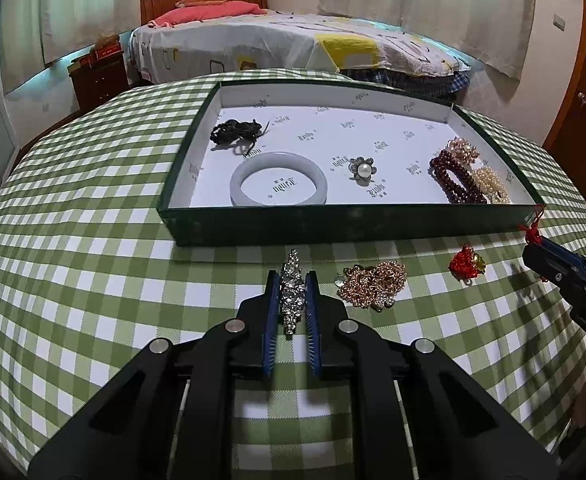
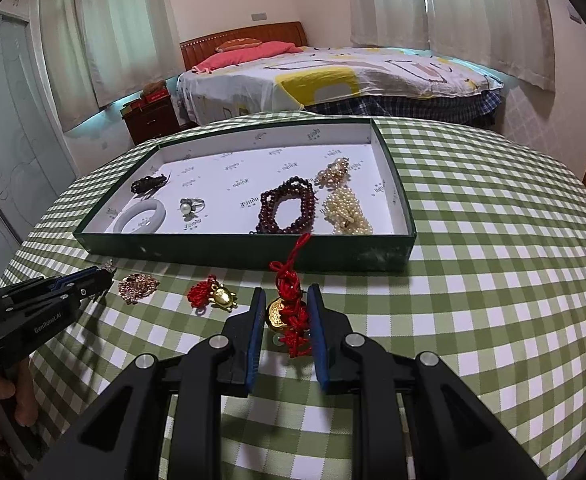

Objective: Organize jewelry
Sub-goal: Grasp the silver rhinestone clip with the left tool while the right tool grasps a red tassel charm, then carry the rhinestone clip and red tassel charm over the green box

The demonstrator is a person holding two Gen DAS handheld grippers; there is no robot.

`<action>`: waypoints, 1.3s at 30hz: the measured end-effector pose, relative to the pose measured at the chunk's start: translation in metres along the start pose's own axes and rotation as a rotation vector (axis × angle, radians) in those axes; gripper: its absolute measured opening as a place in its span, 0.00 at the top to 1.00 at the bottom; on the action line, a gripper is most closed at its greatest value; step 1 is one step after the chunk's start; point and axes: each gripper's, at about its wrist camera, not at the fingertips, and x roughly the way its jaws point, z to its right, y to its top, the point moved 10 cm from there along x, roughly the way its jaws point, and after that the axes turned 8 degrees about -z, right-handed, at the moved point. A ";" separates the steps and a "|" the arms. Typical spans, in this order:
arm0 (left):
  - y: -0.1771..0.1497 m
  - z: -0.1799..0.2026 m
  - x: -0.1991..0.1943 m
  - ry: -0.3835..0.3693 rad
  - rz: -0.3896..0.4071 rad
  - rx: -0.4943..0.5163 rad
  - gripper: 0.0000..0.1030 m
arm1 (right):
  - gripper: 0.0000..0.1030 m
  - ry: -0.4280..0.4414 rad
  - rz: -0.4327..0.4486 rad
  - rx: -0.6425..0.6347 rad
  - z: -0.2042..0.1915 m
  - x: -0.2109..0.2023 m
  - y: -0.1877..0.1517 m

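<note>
Left hand-held gripper is clamping a rhinestone hair clip between its blue pads, low over the checked bench, just in front of the green tray.

Right hand-held gripper is pinching a red knotted cord charm with a gold coin; the cord's loose end is trailing up toward the tray's near wall.

Lying on the bench between the two grippers: a rose-gold chain heap beside the clip, and a second red cord charm with a gold turtle, apart from both.

Sitting inside the tray: a black hair tie at the far left, a white jade bangle near the front wall, a pearl ring mid-tray, and a dark red bead bracelet touching a pearl bracelet at the right end, with a small pearl cluster just behind them.

A bed is standing behind the bench.
</note>
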 end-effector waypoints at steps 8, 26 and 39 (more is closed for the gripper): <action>0.009 -0.001 -0.023 -0.007 0.057 -0.008 0.87 | 0.78 0.007 0.029 -0.012 -0.007 -0.010 0.006; 0.070 0.018 -0.054 -0.051 0.185 0.006 0.87 | 0.78 0.034 0.138 -0.046 -0.024 -0.029 0.063; 0.131 0.026 -0.014 -0.050 0.192 0.016 0.87 | 0.78 0.068 0.160 -0.070 -0.043 0.010 0.115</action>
